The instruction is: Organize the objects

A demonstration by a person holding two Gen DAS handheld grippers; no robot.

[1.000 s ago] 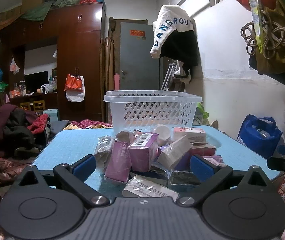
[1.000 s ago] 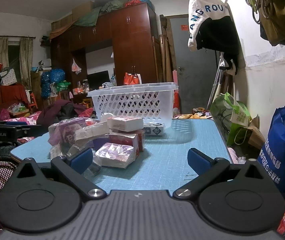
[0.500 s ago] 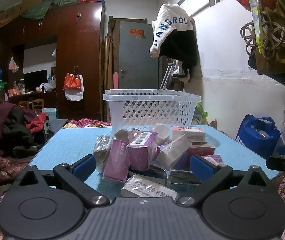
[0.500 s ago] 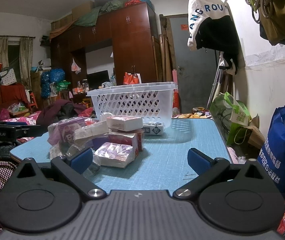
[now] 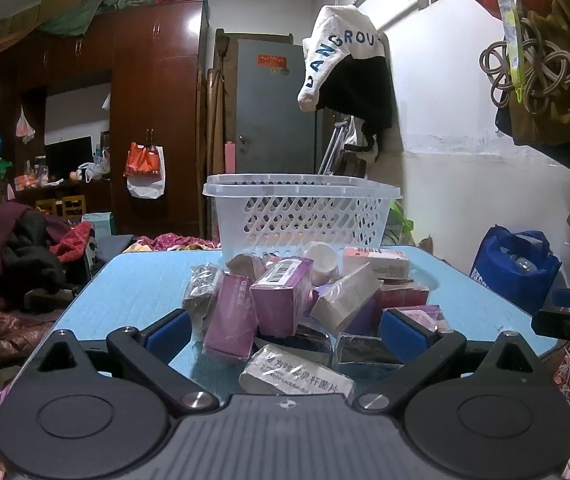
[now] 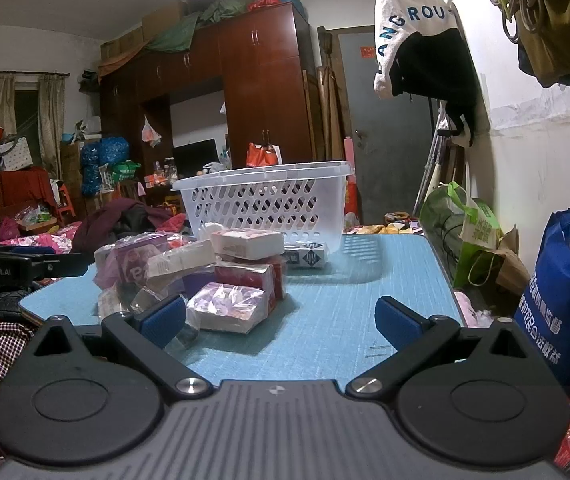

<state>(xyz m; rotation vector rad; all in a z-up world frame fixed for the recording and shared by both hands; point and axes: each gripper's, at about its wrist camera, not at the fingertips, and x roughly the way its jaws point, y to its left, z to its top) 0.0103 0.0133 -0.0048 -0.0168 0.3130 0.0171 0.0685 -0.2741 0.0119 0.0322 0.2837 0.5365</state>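
Boxes and wrapped packets lie heaped in a loose pile [image 5: 305,304] on the light blue table [image 5: 141,280] — purple cartons, a pink-and-white flat box [image 5: 377,262], a red carton, clear-wrapped packs, and a white packet with black Chinese print [image 5: 297,374] nearest the left camera. Behind the pile, at the table's far side, stands a white perforated plastic basket [image 5: 303,214]; what it holds cannot be made out through its holes. The left gripper [image 5: 285,330] sits low at the near table edge with its blue-padded fingers [image 5: 167,330] spread wide, holding nothing, the pile straight ahead between them. The right gripper [image 6: 281,320] is likewise spread and holds nothing — it faces bare tabletop, with the pile off toward its left finger and a clear-wrapped pink patterned box [image 6: 231,306] just beside that pad. In the right view a small blue-and-white box [image 6: 307,256] lies against the basket's base. A blue shopping bag [image 6: 565,300] stands on the floor right of the table.
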